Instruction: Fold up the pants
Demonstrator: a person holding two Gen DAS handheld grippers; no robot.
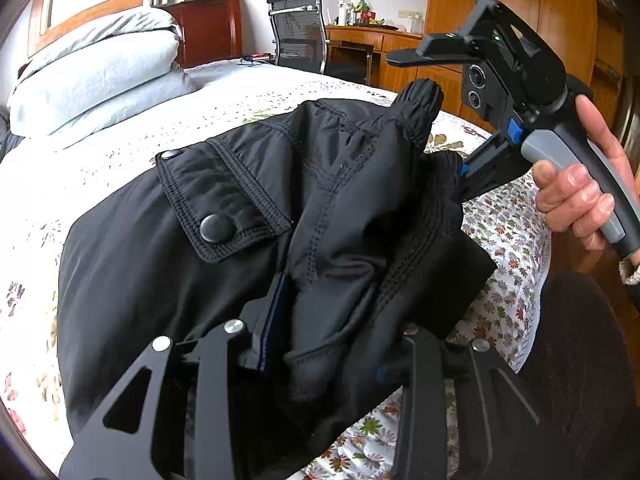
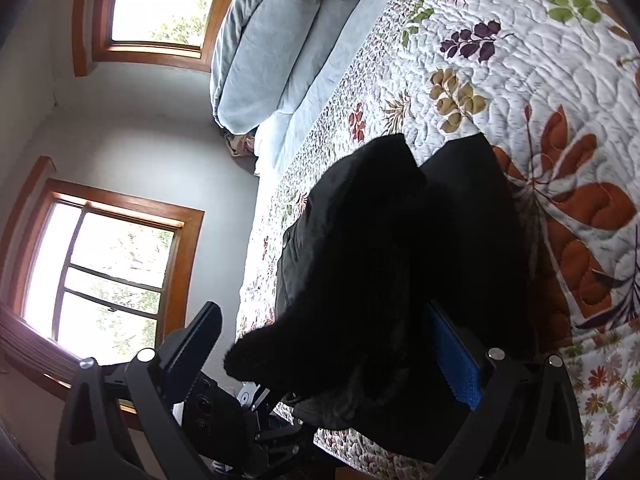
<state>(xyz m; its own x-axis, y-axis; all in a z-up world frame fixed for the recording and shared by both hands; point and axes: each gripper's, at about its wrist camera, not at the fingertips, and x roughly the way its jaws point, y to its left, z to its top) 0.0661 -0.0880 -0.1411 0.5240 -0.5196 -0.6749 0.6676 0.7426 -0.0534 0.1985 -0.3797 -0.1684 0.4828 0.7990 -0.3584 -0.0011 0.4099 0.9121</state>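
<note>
Black pants (image 1: pixel 168 248) with a snap-button pocket flap (image 1: pixel 216 208) lie bunched on the quilted floral bedspread (image 1: pixel 120 148). My left gripper (image 1: pixel 320 344) is shut on a bunch of the pants' fabric near the bed's front edge. My right gripper (image 1: pixel 464 176) comes in from the right, held by a hand (image 1: pixel 580 196), and is shut on the elastic waistband, lifted a little. In the right wrist view the pants (image 2: pixel 380 260) fill the middle between my right gripper's fingers (image 2: pixel 460 360), and the left gripper (image 2: pixel 224 408) shows at the lower left.
Folded pale blue bedding (image 1: pixel 96 76) sits at the head of the bed, also seen in the right wrist view (image 2: pixel 260 48). An office chair (image 1: pixel 298 32), a wooden desk (image 1: pixel 360 40) and a wardrobe (image 1: pixel 540 20) stand beyond the bed. Windows (image 2: pixel 108 264) line the wall.
</note>
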